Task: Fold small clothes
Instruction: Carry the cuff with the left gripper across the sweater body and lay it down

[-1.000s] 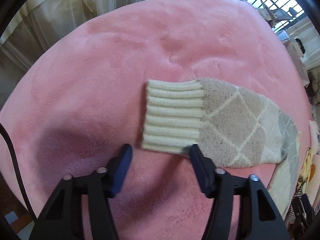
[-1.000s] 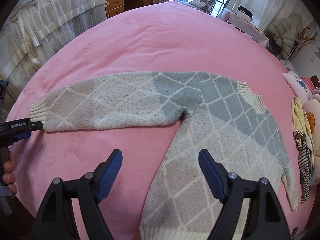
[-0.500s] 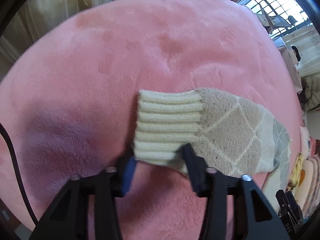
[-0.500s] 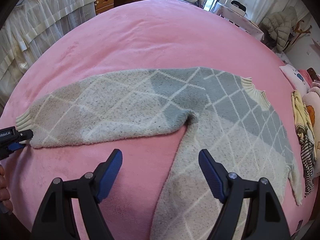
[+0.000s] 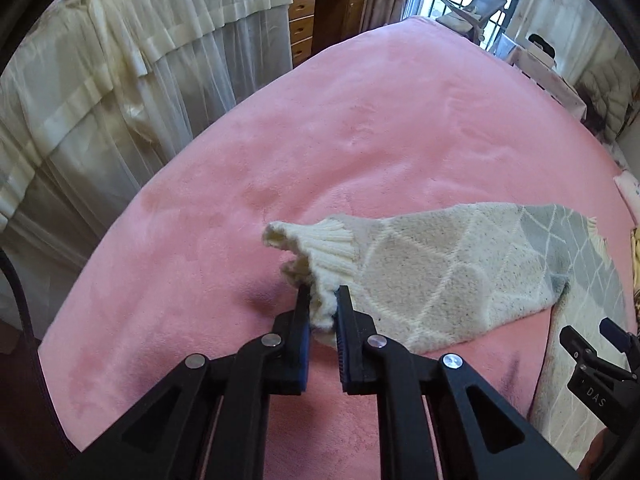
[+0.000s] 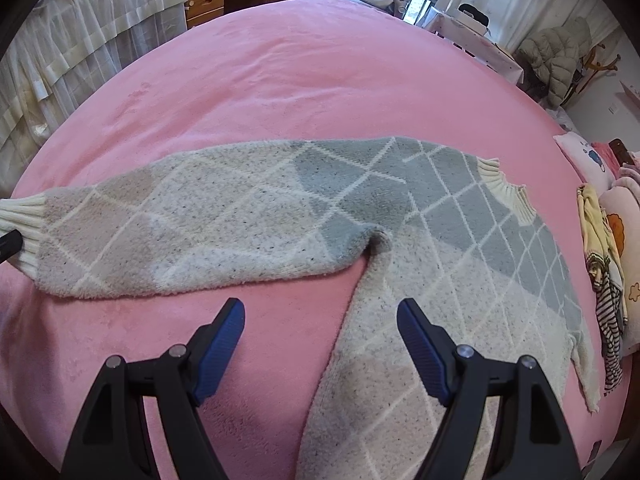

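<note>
Pinching the sweater [image 6: 460, 248] cuff [image 5: 320, 248] in my left hand-held gripper [image 5: 323, 308], sleeve outstretched on the bed [image 5: 360, 128].
My right hand-held gripper [image 6: 320, 320] hangs wide, empty; next, carry the cuff across the body.

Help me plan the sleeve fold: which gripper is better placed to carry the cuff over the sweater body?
Left. The left gripper already pinches the cream ribbed cuff; the right gripper hovers open, holding nothing.
</note>
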`<action>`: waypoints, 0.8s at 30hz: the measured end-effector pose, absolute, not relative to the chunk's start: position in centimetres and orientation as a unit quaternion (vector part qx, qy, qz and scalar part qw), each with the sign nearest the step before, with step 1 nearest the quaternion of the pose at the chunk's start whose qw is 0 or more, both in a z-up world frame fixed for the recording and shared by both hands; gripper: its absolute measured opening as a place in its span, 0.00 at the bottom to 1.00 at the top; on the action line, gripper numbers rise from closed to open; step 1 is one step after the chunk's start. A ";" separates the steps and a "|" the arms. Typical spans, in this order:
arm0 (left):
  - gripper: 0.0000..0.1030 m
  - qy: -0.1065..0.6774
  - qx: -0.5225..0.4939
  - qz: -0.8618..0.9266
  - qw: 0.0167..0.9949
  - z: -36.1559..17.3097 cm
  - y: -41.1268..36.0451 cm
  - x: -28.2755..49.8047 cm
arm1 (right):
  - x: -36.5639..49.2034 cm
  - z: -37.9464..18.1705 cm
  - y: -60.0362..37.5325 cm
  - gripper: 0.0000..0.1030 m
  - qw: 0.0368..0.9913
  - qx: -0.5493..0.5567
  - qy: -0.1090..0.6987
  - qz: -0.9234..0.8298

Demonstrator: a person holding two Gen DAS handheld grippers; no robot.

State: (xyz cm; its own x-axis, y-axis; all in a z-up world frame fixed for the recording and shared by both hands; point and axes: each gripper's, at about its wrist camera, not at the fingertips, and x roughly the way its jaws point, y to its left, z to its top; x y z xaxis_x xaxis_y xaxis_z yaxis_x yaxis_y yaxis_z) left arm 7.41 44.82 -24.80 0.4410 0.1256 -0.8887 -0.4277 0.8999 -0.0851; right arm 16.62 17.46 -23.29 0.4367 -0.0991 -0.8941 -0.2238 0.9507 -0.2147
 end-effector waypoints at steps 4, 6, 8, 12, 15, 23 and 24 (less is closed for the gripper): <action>0.09 0.502 -0.149 0.168 0.835 -23.5 44.1 7.5 | 16.7 -22.9 17.6 0.77 0.835 -0.144 0.530 0.040; 0.09 0.496 -0.149 0.163 0.840 -22.5 43.4 7.6 | 16.8 -22.6 17.6 0.77 0.834 -0.136 0.532 0.044; 0.09 0.487 -0.144 0.154 0.848 -21.1 42.4 7.5 | 16.8 -22.1 17.5 0.77 0.835 -0.128 0.534 0.047; 0.09 0.470 -0.130 0.114 0.866 -17.9 39.3 7.5 | 16.7 -20.9 16.7 0.77 0.836 -0.112 0.534 0.047; 0.09 0.458 -0.114 0.077 0.878 -15.5 36.2 8.2 | 16.8 -19.8 15.3 0.77 0.840 -0.102 0.532 0.037; 0.09 0.433 -0.079 -0.032 0.897 -11.2 25.1 11.1 | 17.2 -16.8 5.9 0.77 0.847 -0.048 0.529 -0.029; 0.09 0.430 -0.080 -0.046 0.898 -10.8 23.2 11.5 | 17.1 -16.5 4.4 0.77 0.847 -0.040 0.529 -0.037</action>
